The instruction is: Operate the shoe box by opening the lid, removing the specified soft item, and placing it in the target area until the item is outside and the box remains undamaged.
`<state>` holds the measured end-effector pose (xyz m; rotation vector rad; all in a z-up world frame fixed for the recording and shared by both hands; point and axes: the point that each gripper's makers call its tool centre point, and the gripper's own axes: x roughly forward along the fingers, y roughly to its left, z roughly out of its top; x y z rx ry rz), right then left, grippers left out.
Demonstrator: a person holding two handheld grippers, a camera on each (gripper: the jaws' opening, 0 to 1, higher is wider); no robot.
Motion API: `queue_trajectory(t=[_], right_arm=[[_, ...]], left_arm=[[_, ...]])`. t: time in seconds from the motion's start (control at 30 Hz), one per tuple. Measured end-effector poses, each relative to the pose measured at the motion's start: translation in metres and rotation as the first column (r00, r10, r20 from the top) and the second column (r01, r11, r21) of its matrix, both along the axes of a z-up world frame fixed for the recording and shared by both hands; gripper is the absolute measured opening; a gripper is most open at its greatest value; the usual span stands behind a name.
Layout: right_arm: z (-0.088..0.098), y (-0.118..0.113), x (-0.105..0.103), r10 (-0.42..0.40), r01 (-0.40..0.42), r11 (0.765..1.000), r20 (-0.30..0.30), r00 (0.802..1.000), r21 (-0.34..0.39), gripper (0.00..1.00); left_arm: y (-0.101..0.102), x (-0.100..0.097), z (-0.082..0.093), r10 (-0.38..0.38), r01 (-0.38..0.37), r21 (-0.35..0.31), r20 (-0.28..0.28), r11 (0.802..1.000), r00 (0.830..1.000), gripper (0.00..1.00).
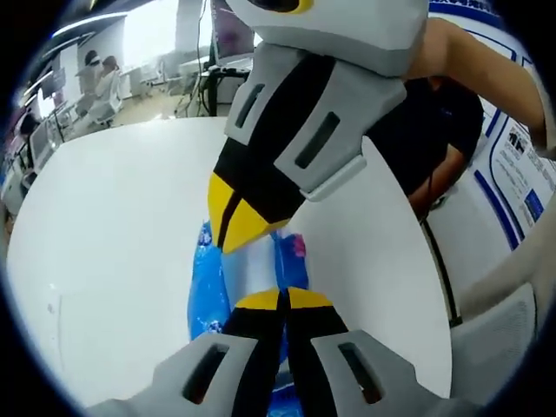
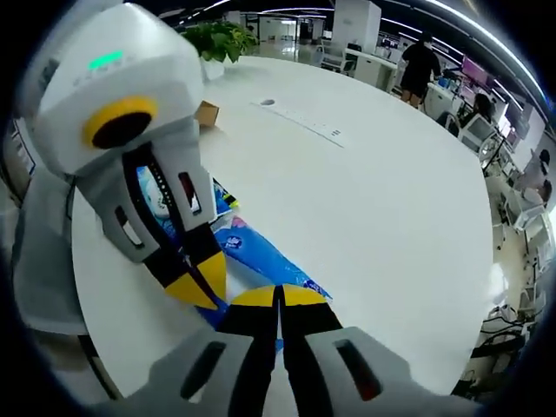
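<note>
A soft blue-and-white plastic pack (image 1: pixel 205 300) lies stretched between both grippers over the white table (image 1: pixel 104 243). My left gripper (image 1: pixel 280 298) is shut on the pack's near end. The right gripper (image 1: pixel 229 221) reaches in from the top of the left gripper view, its yellow tips closed at the far end. In the right gripper view, the same pack (image 2: pixel 261 254) runs from my right gripper (image 2: pixel 278 295), shut on one end, to the left gripper (image 2: pixel 196 285), which enters from the left. I cannot tell whether the pack touches the table (image 2: pixel 382 200).
A small brown cardboard box (image 2: pixel 207 113) and a green plant (image 2: pixel 221 36) stand at the table's far edge, with a flat strip (image 2: pixel 300 122) nearby. A person's arm (image 1: pixel 465 52) and dark clothing (image 1: pixel 434 130) are at the right. Office desks and people stand beyond.
</note>
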<state>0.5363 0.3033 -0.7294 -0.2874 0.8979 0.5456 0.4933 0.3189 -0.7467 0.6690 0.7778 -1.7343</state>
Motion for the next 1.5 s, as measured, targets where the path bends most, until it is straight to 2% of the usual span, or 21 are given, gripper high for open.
queue_trajectory(t=[1.0, 1.13, 1.5], right_arm=[[-0.002, -0.005, 0.007, -0.026, 0.026, 1.0, 0.017, 1.0, -0.01, 0.0], [0.002, -0.007, 0.008, -0.03, 0.031, 0.999, 0.032, 0.999, -0.02, 0.0], [0.021, -0.005, 0.002, -0.043, 0.045, 0.999, 0.067, 0.997, -0.024, 0.05]], left_arm=[[-0.002, 0.004, -0.001, 0.009, -0.009, -0.017, 0.013, 1.0, 1.0, 0.0], [-0.002, 0.003, 0.002, 0.019, -0.019, -0.025, -0.001, 0.999, 1.0, 0.01], [0.008, 0.003, 0.019, 0.031, -0.029, -0.043, 0.03, 0.999, 0.999, 0.08]])
